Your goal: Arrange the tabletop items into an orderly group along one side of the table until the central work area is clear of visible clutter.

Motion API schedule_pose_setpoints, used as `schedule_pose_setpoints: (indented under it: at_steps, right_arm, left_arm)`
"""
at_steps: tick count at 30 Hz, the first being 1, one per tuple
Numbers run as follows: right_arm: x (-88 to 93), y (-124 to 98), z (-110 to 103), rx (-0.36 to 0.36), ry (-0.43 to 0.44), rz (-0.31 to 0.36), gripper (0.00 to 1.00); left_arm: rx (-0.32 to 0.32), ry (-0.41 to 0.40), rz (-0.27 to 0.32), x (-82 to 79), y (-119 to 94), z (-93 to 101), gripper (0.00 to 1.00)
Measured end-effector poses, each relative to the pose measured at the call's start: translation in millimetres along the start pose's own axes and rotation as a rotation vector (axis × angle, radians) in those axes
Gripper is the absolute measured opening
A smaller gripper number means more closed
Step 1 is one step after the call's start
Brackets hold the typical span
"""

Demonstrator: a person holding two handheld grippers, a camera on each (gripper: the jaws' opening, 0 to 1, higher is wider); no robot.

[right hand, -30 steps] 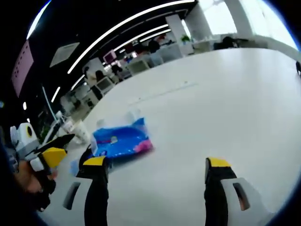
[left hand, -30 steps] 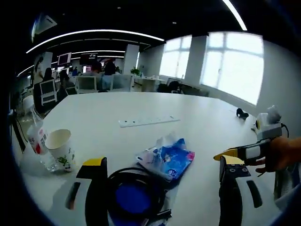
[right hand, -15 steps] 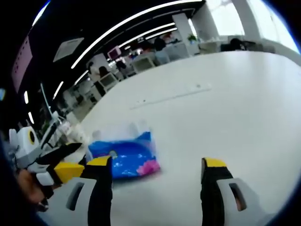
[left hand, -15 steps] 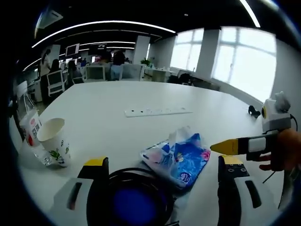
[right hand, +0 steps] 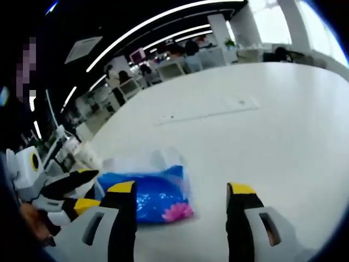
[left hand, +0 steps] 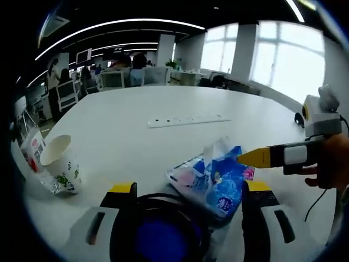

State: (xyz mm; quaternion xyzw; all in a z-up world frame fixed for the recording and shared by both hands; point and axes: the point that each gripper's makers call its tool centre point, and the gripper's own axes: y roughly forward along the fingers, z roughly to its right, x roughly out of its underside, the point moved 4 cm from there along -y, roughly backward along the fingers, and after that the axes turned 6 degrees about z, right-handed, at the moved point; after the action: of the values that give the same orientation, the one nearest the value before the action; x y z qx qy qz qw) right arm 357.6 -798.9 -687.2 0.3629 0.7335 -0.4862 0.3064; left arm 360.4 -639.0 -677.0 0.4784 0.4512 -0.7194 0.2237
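left tool: sitting wide open, jaws straddling a black cable coil with something blue inside it, not clamped on anything as far as I can tell

right tool: also spread wide and holding nothing, with bare white table between and past its jaws; its yellow tip is poking in from the right of the left gripper view, held by a hand

tissue pack: the blue one is lying just past the left tool's jaws, crumpled tissue sticking out the top, the right tool's tip right at its edge; in the right gripper view it's lying just ahead of the left jaw

paper cup: standing off to the left of the left tool, near the table edge, with a red-and-white carton just behind it

power strip: lying farther out, well apart from the rest

progress: looking like early days, I'd guess. Stuff is scattered around, nothing's being grouped along one side yet, and the pack, the coil and the strip are all waiting to be moved.
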Motion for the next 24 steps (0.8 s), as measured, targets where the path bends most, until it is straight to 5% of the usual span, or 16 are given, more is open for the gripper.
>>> schedule_pose_setpoints:
  at_steps: [5, 10, 24]
  right_arm:
    - [0.4, 5.0, -5.5, -0.009, -0.029, -0.015, 0.51]
    - [2.7, 7.1, -10.6, -0.025, -0.057, -0.026, 0.41]
    - [4.0, -2.2, -12.4, -0.014, -0.090, -0.025, 0.07]
  left_arm:
    - [-0.009, -0.017, -0.051, 10.6, 0.9, -3.1, 0.64]
    - [-0.014, -0.005, -0.045, 10.2, 1.3, -2.8, 0.61]
    - [-0.027, -0.017, -0.073, 15.4, -4.9, -8.8, 0.32]
